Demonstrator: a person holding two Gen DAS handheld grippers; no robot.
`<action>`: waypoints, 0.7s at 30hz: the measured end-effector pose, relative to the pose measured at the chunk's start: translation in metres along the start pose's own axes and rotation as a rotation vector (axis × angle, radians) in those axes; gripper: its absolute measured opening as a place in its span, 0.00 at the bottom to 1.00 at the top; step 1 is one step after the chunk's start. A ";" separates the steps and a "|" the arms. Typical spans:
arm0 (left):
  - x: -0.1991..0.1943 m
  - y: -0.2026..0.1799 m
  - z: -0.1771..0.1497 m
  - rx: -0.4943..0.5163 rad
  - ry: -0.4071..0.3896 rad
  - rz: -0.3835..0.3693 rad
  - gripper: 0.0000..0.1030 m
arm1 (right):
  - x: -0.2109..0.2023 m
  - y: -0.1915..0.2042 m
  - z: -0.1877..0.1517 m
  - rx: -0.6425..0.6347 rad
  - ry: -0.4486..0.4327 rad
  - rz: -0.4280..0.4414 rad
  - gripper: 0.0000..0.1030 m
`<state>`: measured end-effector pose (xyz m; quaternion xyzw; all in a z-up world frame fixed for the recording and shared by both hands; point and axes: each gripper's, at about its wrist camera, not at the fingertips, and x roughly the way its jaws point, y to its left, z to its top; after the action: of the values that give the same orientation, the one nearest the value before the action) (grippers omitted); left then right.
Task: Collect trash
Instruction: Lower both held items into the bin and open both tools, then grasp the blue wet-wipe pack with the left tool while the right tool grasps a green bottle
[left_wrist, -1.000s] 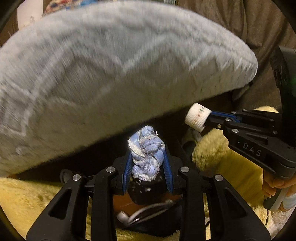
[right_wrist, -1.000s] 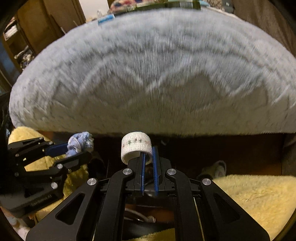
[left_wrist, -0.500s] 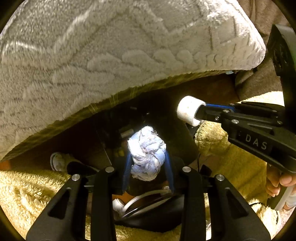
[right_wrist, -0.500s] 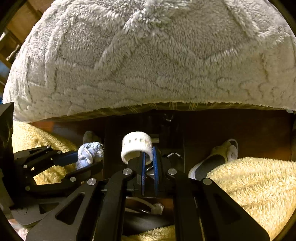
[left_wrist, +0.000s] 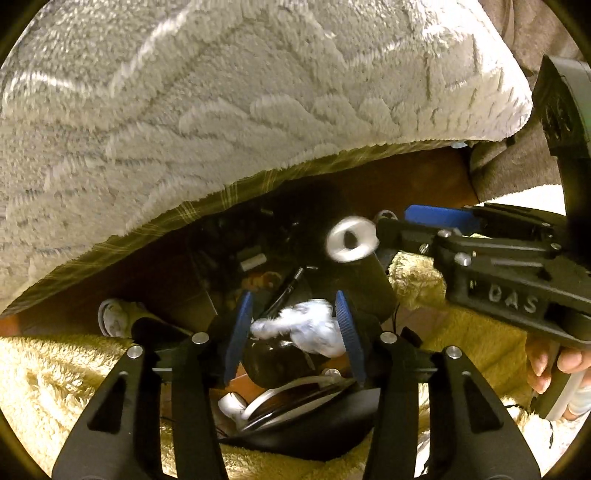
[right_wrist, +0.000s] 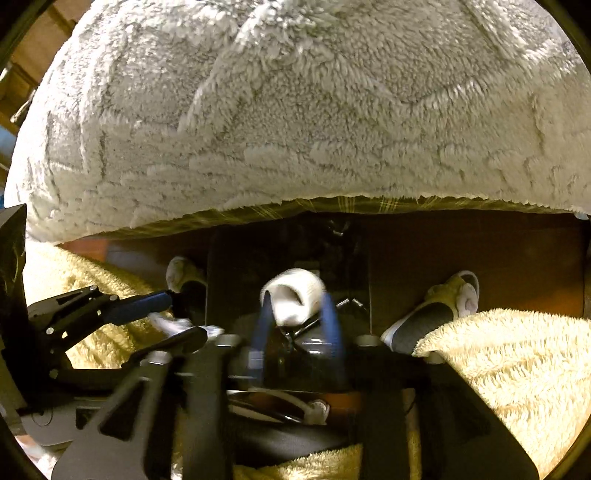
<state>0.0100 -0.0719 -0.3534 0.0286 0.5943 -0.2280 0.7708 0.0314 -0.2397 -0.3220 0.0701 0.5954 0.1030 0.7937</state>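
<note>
A thick grey-white fleece blanket (left_wrist: 258, 110) is seen filling the upper half of both wrist views, its lower edge curving across the middle of each frame above a dark, shadowed space. In the left wrist view, the left gripper (left_wrist: 291, 314) is shown at lower centre pointing steeply downward, its blue-padded jaws opening; a crumpled white-and-blue wad of tissue (left_wrist: 306, 328) is seen blurred between the pads, lying against the right-hand pad and clear of the left-hand one, so it is no longer squeezed. Below it a dark round container (left_wrist: 273, 363) is glimpsed, though its contents cannot be made out. In the right wrist view, the right gripper (right_wrist: 297, 314) is shown at lower centre, motion-blurred, its jaws also opening; a small white tape roll (right_wrist: 293, 297) is seen blurred between and just above the fingertips, with the pads spread apart on either side of it and not pressing on it. The same roll appears at centre right of the left wrist view, just beyond the tips of the right gripper, whose black body is held by a hand (left_wrist: 554, 363) at the right edge. Yellow fleece fabric (right_wrist: 517, 362) is seen in the lower corners of both views, and a grey slipper (right_wrist: 432, 317) is visible at centre right of the right wrist view.
</note>
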 end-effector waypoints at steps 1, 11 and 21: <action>-0.004 0.002 0.002 0.000 -0.002 0.000 0.44 | -0.001 0.000 0.000 0.000 -0.004 0.001 0.45; -0.031 0.003 0.009 -0.002 -0.047 0.033 0.78 | -0.023 0.001 0.007 0.009 -0.062 -0.015 0.76; -0.097 0.009 0.029 -0.002 -0.211 0.072 0.92 | -0.079 -0.003 0.023 -0.021 -0.247 -0.098 0.95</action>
<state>0.0213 -0.0418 -0.2572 0.0251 0.5086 -0.2011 0.8368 0.0326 -0.2618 -0.2426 0.0447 0.4945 0.0612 0.8659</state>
